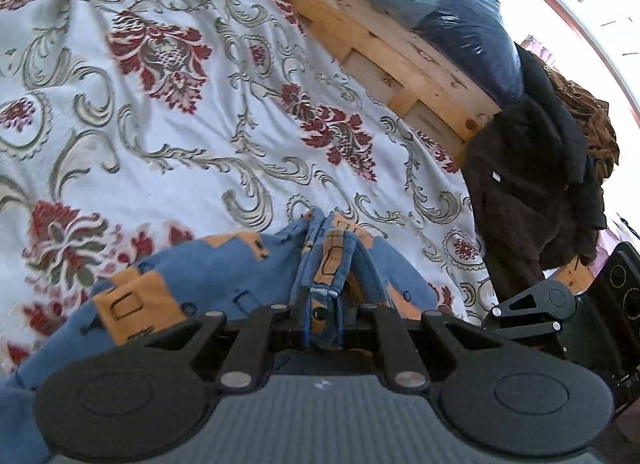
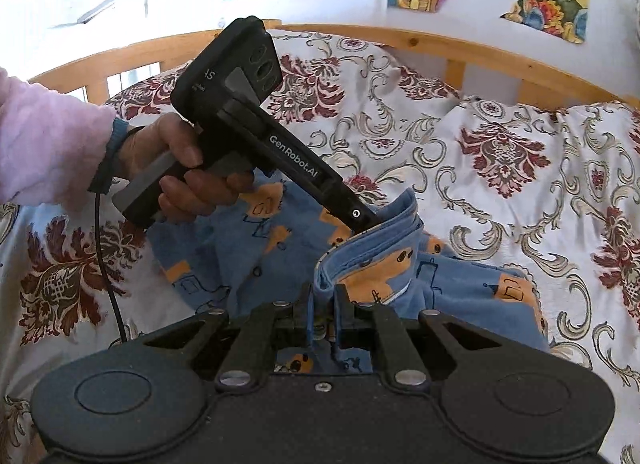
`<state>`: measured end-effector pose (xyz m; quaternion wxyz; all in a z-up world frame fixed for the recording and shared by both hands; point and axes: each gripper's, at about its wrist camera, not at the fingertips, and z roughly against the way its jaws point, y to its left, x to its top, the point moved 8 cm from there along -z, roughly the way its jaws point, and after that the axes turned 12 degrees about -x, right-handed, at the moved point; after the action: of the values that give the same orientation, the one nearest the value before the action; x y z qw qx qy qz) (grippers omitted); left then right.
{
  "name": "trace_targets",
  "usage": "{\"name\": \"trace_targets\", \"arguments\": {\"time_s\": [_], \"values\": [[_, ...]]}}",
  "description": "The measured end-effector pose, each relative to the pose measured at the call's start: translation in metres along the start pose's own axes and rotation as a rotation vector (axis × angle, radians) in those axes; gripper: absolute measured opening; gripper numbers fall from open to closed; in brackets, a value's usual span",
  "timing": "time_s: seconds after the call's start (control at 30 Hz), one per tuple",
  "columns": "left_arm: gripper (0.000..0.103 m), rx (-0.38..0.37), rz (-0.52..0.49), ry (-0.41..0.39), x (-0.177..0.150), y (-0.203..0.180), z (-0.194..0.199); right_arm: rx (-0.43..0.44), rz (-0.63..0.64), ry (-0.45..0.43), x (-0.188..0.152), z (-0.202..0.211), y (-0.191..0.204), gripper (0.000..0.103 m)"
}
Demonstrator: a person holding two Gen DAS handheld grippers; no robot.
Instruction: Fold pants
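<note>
- The pants [image 2: 256, 260], blue with orange prints, lie on the bed's flowered cover [image 1: 192, 112], toward the near side and well apart from the wooden rail [image 2: 452, 48] at the far edge.
- One thick, layered edge stands lifted off the cover; this looks like a fold being carried over, with the rest left lying as an anchor.
- The left tool [image 1: 322, 314] is clamped narrow on that bunched edge, cloth plainly between its pads.
- The right tool [image 2: 322, 314] is likewise pinched on the same raised edge, just beside the left one; two grips probably keep the layers aligned.
- A hand [image 2: 180, 168] in a pale sleeve holds the left tool's handle, angled down at the cloth.
- Dark clothes [image 1: 532, 184] hang over the rail at the bed's corner.
</note>
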<state>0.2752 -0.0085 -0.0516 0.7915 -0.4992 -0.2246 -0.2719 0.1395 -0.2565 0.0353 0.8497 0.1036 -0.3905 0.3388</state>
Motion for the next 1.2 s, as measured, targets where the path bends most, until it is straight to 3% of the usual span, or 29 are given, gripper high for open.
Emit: {"name": "trace_targets", "arguments": {"time_s": [0.43,0.53,0.6,0.77,0.87,1.03,1.13,1.2], "values": [[0.018,0.086,0.082,0.024,-0.027,0.018,0.02,0.065,0.07,0.082,-0.014,-0.019,0.029,0.01],[0.025,0.113,0.111,0.024,-0.033,0.021,0.036,0.07,0.084,0.103,-0.021,-0.021,0.036,0.01],[0.04,0.129,0.134,0.017,-0.035,0.021,0.049,0.066,0.076,0.106,-0.022,-0.021,0.038,0.011],[0.063,0.092,0.251,-0.039,-0.027,0.015,0.071,0.103,0.091,0.13,-0.026,-0.022,0.046,0.025],[0.069,0.116,0.324,-0.029,-0.015,0.014,0.067,0.119,0.098,0.127,-0.026,-0.018,0.051,0.03],[0.068,0.156,0.475,0.064,-0.01,0.025,0.043,0.114,0.097,0.085,-0.011,0.006,0.033,0.029],[0.06,0.208,0.498,0.127,-0.017,0.029,0.032,0.081,0.136,0.064,0.004,0.009,0.002,0.032],[0.049,0.232,0.487,0.166,-0.022,0.028,0.026,0.052,0.208,0.057,0.015,-0.005,-0.022,0.033]]}}
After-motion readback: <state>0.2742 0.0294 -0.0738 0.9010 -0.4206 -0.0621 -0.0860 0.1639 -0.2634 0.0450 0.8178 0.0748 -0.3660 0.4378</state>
